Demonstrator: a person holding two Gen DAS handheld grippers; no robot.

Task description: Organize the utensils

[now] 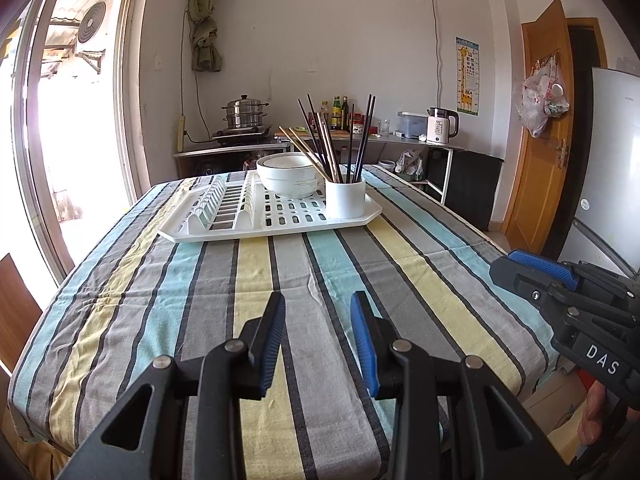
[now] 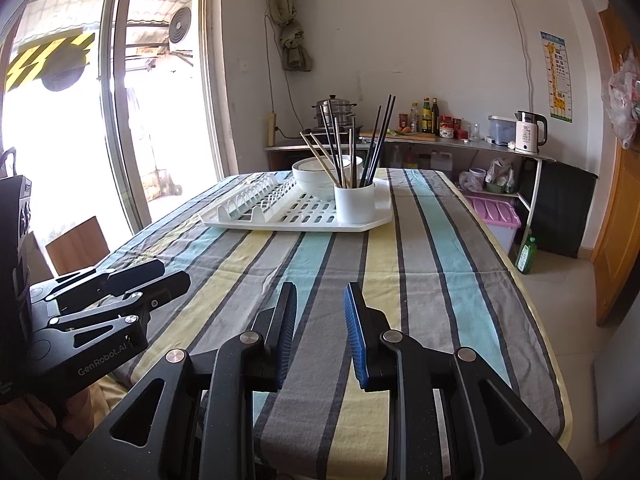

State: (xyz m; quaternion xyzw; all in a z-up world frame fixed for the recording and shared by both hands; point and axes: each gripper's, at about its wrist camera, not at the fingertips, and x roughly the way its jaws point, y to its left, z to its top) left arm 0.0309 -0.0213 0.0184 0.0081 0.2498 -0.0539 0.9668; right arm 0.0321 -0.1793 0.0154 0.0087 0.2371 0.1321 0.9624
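Both sets of jaws stand apart with nothing between them: the left gripper (image 1: 318, 304) and right gripper (image 2: 320, 294) sit low in their frames above the striped tablecloth (image 1: 256, 280). Straight ahead, well apart, at upper centre, the chopsticks (image 1: 332, 140) stand nearly upright, fanned, in a white cup (image 1: 345, 199) on the drying rack (image 1: 280, 228). Neither gripper looks clearly nearer.

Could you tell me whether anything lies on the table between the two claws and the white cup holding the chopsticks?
Nothing visible does: only bare striped tablecloth separates the left claw and right claw from the cup on the tray.
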